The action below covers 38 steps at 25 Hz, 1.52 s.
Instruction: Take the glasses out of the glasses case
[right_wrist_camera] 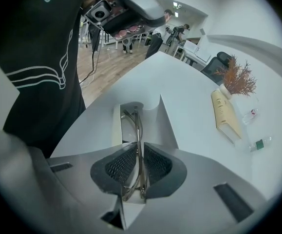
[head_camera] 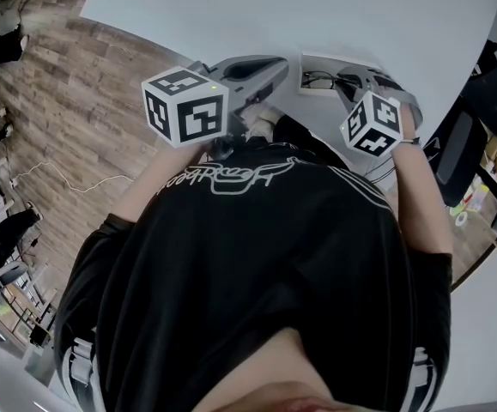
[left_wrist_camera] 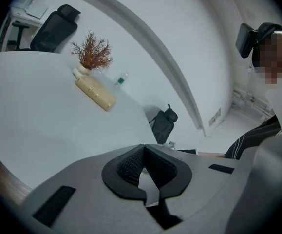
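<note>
My right gripper (right_wrist_camera: 139, 148) is shut on the thin metal glasses (right_wrist_camera: 137, 123), which stand on edge between its pads. The far end of the glasses still reaches into the open white glasses case (right_wrist_camera: 117, 126) on the white table. In the head view the case (head_camera: 315, 62) lies near the table's edge, the glasses (head_camera: 320, 81) show dark in it, and the right gripper (head_camera: 361, 82) reaches in from the right. My left gripper (head_camera: 275, 65) hovers left of the case, off it. In its own view the left gripper (left_wrist_camera: 143, 149) is shut on nothing and points out over the table.
A long beige box (right_wrist_camera: 224, 113) lies across the table with a dried plant in a vase (right_wrist_camera: 235, 77) behind it and a small bottle (right_wrist_camera: 260, 144) nearby. Office chairs (left_wrist_camera: 164, 123) stand at the table's far side. Wooden floor (head_camera: 76, 118) runs to my left.
</note>
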Motion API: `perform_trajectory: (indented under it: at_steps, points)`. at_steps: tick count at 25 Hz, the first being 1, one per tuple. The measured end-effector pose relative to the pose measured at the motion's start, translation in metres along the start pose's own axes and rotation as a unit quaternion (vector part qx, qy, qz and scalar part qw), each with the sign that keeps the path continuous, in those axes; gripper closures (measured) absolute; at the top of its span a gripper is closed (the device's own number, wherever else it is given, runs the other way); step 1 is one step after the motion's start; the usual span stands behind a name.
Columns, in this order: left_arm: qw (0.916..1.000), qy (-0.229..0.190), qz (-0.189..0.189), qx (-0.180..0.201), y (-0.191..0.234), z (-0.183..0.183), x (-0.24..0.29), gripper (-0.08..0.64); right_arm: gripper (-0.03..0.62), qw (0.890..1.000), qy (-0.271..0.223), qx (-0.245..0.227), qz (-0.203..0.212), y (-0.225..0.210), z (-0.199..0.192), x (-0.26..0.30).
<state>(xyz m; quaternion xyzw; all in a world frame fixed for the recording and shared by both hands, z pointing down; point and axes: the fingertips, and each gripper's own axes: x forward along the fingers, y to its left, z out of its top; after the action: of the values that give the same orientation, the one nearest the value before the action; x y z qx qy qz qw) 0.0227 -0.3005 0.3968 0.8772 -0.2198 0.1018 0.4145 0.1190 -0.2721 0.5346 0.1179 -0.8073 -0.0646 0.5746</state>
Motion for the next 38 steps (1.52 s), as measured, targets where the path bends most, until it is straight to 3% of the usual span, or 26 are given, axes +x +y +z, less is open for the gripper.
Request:
perform_trajectory:
  at_steps: [17, 38]
  points:
    - [0.9999, -0.006, 0.009, -0.007, 0.002, -0.005, -0.005, 0.554, 0.571, 0.999, 0.018, -0.030, -0.002, 0.003, -0.005, 0.001]
    - [0.9999, -0.011, 0.008, -0.011, 0.000, -0.008, -0.012, 0.554, 0.572, 0.999, 0.028, -0.025, -0.032, -0.002, -0.006, -0.002]
